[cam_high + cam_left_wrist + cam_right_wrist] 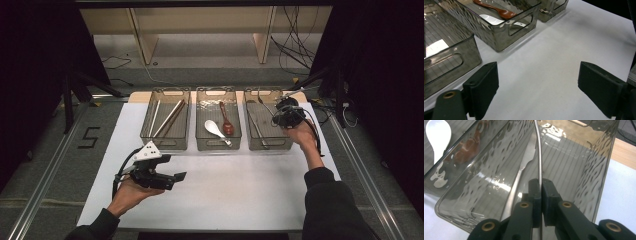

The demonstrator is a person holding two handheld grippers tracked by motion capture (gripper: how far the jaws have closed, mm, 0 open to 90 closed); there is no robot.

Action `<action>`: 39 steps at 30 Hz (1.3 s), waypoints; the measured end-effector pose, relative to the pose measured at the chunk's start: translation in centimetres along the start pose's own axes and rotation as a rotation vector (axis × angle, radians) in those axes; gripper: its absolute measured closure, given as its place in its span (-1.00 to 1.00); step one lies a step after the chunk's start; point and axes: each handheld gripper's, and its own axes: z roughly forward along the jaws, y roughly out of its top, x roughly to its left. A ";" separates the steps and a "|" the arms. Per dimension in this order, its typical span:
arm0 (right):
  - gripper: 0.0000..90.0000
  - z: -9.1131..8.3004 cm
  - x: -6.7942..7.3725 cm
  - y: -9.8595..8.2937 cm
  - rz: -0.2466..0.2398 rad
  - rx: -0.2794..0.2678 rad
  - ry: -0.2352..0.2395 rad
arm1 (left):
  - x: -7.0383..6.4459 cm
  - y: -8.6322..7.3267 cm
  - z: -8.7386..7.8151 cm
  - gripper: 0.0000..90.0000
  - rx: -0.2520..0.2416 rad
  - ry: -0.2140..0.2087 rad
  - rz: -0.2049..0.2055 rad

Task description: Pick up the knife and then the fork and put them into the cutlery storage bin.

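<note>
My right gripper (281, 116) hangs over the right-hand smoked bin (270, 145), shut on the thin handle of a metal utensil (538, 152) that runs forward over the bin (599, 170). Its jaws (541, 182) press together on the handle. In the high view the held utensil (264, 103) slants toward the bin's far end. A second metal utensil (520, 173) lies on the bin floor. My left gripper (179, 176) stands open over the white mat, with nothing between its jaws (537, 87).
The middle bin (218, 145) holds a white spoon (215, 129) and a brown spoon (226, 120). Chopsticks (170, 118) lie in the left bin (165, 143). The bins stand in a row at the mat's far edge. The white mat (235, 190) spreads in front.
</note>
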 end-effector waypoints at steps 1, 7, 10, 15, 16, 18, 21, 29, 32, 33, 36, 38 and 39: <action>0.94 0.1 0.0 0.0 0.002 0.002 0.001 | 0.0 0.0 0.0 -0.64 -0.001 0.000 0.001; 0.94 0.4 0.1 0.1 0.011 0.013 -0.008 | 0.0 0.0 -0.1 -0.63 -0.001 0.001 0.001; 0.93 0.5 0.0 0.0 0.018 0.016 -0.012 | 0.0 0.0 -0.1 -0.63 -0.001 0.001 0.001; 0.93 0.8 -0.2 0.0 0.024 0.028 -0.013 | 0.0 0.0 0.0 -0.63 0.000 0.000 0.001; 0.93 0.8 -0.2 0.0 0.024 0.029 -0.016 | 0.0 0.0 0.0 -0.63 0.000 0.001 0.001; 0.93 0.9 -0.2 0.1 0.025 0.033 -0.017 | 0.0 0.0 0.0 -0.63 0.001 0.001 0.002; 0.93 0.9 -0.1 0.1 0.022 0.036 -0.014 | 0.0 0.0 0.0 -0.64 0.000 0.003 0.000; 0.87 1.2 0.2 0.1 0.020 0.047 0.000 | 0.0 0.0 0.0 -0.64 0.000 0.002 0.002; 0.87 0.9 0.2 0.3 0.022 0.029 0.003 | 0.0 0.0 0.0 -0.64 0.002 0.001 0.000; 0.87 0.7 0.2 0.3 0.019 0.026 0.002 | 0.0 0.0 -0.1 -0.64 0.002 0.001 -0.001; 0.87 0.4 0.2 0.3 0.025 0.011 0.013 | 0.0 0.0 0.0 -0.64 0.001 0.002 0.000; 0.86 0.2 0.3 0.2 0.020 0.009 0.016 | 0.0 0.0 0.0 -0.64 0.001 0.001 -0.001; 0.85 0.1 0.3 0.2 0.017 0.006 0.017 | 0.0 0.0 0.0 -0.64 0.001 0.001 0.001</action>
